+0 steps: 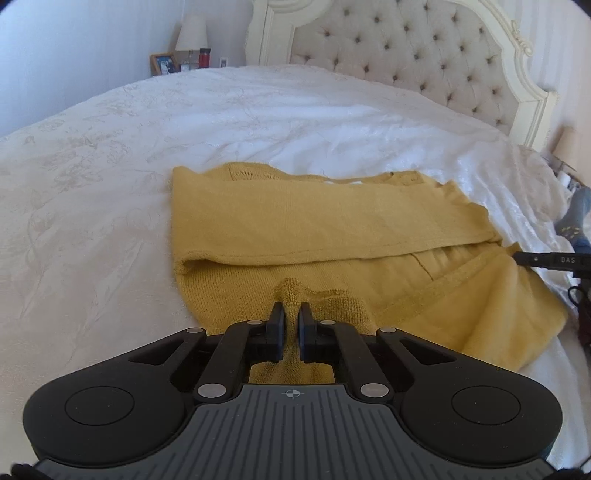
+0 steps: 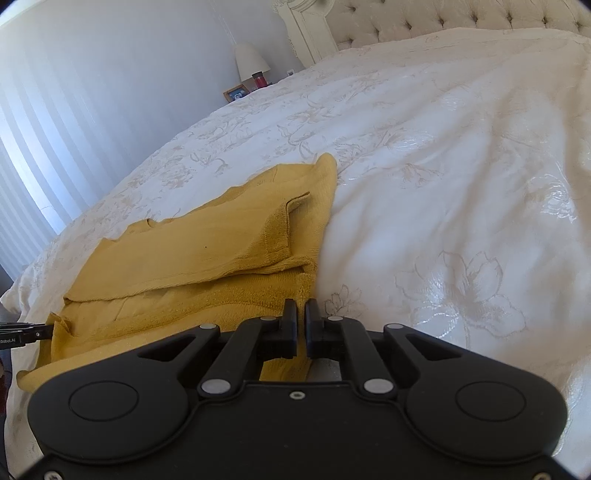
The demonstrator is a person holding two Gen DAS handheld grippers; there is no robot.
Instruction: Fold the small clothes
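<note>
A mustard-yellow knitted garment lies partly folded on the white bed, a sleeve or flap laid across its upper part. My left gripper is shut on a pinched ridge of the garment's near edge. In the right wrist view the same garment lies to the left, and my right gripper is shut on its near right edge. The tip of the right gripper shows at the garment's right corner in the left wrist view. The left gripper's tip shows at the far left in the right wrist view.
The white floral bedspread stretches wide around the garment. A tufted headboard stands at the back. A nightstand with a lamp, a photo frame and a red bottle is beyond the far corner. The bed's near edge drops off at the right.
</note>
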